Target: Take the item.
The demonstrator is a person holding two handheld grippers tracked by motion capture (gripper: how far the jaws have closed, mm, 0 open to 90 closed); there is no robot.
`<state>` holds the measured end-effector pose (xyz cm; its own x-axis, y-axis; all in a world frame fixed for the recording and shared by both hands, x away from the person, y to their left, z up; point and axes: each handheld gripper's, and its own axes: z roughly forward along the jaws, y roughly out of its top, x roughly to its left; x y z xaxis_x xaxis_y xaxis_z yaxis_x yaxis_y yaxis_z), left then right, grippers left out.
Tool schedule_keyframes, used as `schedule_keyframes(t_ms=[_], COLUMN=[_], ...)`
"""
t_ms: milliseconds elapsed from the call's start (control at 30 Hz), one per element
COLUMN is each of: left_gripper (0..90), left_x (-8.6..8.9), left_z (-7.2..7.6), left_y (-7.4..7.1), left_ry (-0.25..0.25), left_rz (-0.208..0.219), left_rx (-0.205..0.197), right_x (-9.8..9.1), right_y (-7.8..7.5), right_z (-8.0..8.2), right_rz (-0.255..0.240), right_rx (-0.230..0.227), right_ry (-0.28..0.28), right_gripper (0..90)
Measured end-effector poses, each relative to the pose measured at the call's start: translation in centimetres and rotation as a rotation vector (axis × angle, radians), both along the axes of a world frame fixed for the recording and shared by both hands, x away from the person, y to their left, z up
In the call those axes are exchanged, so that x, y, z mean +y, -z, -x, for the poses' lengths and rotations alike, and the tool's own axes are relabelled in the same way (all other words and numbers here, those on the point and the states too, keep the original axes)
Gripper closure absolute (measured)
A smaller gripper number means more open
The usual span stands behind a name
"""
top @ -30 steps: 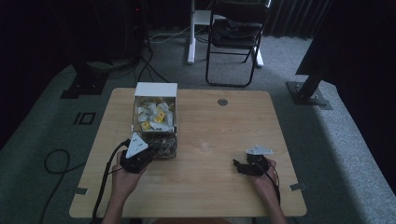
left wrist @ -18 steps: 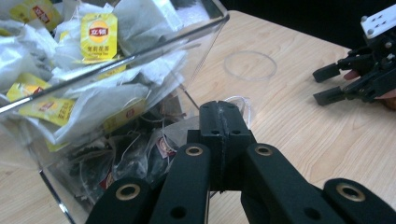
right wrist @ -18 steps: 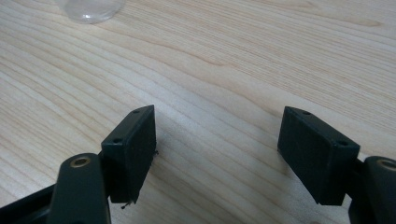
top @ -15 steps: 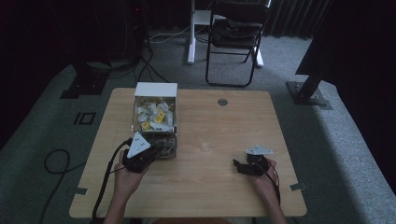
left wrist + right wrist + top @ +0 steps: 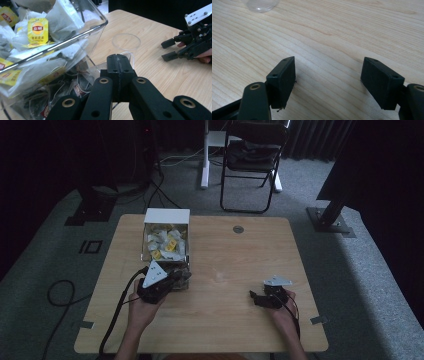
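A clear plastic box (image 5: 165, 245) packed with tea bags (image 5: 38, 31), some with yellow tags, stands left of the table's middle, with a white lid (image 5: 167, 216) upright at its far end. My left gripper (image 5: 186, 276) rests at the box's near right corner with its jaws shut (image 5: 120, 62). A clear plastic cup (image 5: 126, 42) stands right behind the tips; I cannot tell whether they pinch its wall. My right gripper (image 5: 260, 299) lies on the table at the near right, open (image 5: 328, 80) over bare wood. It also appears in the left gripper view (image 5: 170, 50).
The wooden table (image 5: 235, 265) has a small round grommet (image 5: 238, 229) near its far edge. A folding chair (image 5: 250, 165) and a white stand (image 5: 205, 155) are on the carpet beyond. Cables trail off the table's near left.
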<state>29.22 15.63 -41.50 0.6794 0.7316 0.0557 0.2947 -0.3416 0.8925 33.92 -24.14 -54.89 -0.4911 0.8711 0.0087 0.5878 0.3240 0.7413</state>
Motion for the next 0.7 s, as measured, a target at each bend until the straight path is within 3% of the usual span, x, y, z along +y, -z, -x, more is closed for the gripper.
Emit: schedule_keyframes(t_ms=[700], left_gripper=[90.0], left_x=[-2.3], left_z=[-0.7], left_y=[0.0], left_ry=[0.033], left_rz=[0.02], left_rx=[-0.003], right_x=[0.0], right_y=[0.0], right_z=[-0.1], right_rz=[0.001], right_rx=[-0.001], right_ry=[-0.003], right_gripper=[27.5])
